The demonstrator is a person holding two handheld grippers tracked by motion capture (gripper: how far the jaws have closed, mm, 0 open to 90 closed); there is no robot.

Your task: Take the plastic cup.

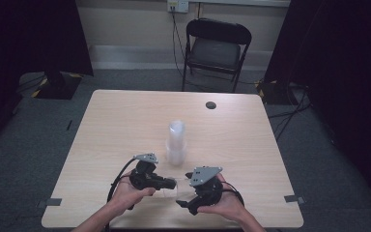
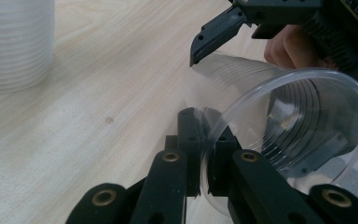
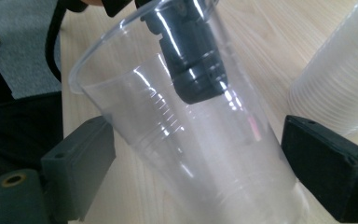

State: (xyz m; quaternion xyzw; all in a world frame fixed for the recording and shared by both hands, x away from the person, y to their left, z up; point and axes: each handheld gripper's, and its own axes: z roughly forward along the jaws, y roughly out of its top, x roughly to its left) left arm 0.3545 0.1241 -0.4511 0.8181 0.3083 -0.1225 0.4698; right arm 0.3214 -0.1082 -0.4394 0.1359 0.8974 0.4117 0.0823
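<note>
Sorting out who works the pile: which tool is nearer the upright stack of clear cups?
Left. The left tool, clamped on a single cup's rim, sits just below the stack. The right tool is lower and farther, open around that cup.

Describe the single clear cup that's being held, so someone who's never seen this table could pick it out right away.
On the wooden table, look at the near edge, just in front of the tall stack of clear cups. The single clear cup lies tilted between the two hand-held tongs, its rim pinched by the left tongs. Unlike the stack, it is a lone cup, off the table.
</note>
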